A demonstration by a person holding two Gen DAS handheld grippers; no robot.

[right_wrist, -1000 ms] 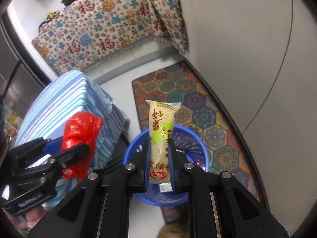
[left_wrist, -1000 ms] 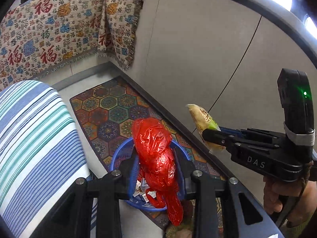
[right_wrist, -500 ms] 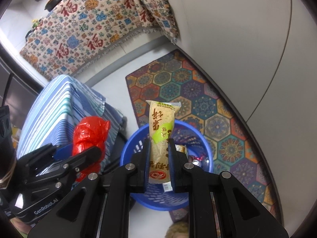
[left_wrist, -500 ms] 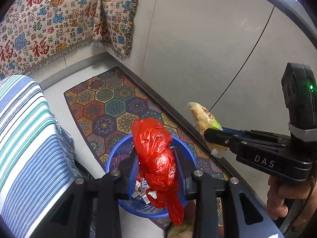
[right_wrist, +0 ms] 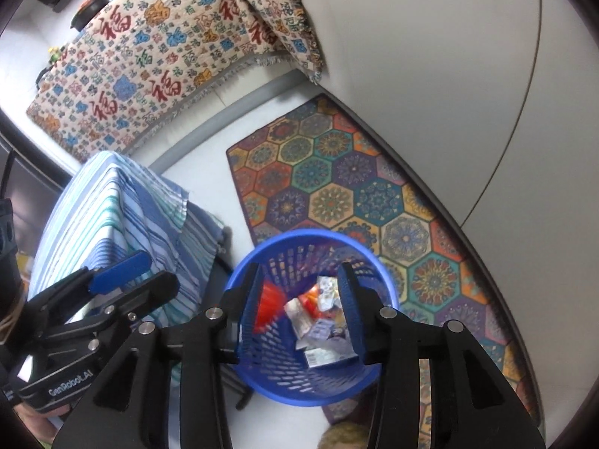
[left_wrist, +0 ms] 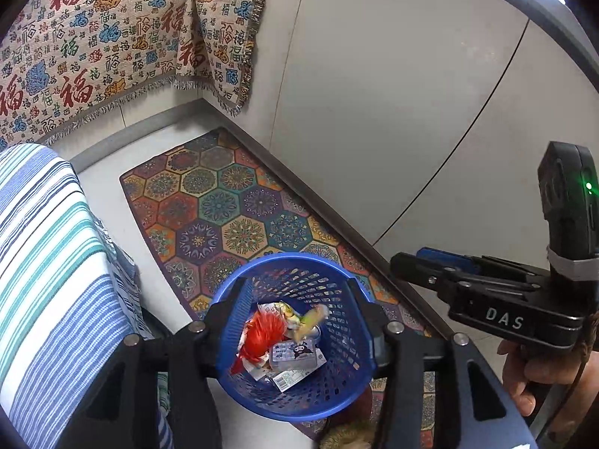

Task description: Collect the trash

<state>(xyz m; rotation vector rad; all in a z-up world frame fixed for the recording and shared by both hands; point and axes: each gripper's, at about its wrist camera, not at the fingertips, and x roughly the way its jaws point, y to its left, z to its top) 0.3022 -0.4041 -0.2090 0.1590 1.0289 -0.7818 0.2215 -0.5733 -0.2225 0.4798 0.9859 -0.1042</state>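
A blue mesh trash basket (left_wrist: 338, 393) (right_wrist: 310, 237) stands on the floor at the rug's near edge. Inside it lie a red plastic bag (left_wrist: 260, 335) (right_wrist: 270, 301), blurred by motion, a yellow-green snack packet (left_wrist: 309, 320) and several small wrappers (right_wrist: 325, 331). My left gripper (left_wrist: 295, 299) hangs right over the basket with its jaws opening and nothing between them. My right gripper (right_wrist: 299, 282) also hangs over the basket, jaws opening, nothing between them. Each gripper shows from the side in the other's view: the right one (left_wrist: 411, 262), the left one (right_wrist: 149, 273).
A hexagon-patterned rug (left_wrist: 224, 205) (right_wrist: 337, 179) lies along the grey wall. A blue-striped cloth covers a seat or stool (left_wrist: 48, 262) (right_wrist: 112, 213) left of the basket. A patterned blanket (left_wrist: 112, 45) drapes at the back. A hand (left_wrist: 531, 378) holds the right gripper.
Both grippers opened and let go: the red bag and the snack packet dropped into the basket. The left hand moved lower toward the basket.
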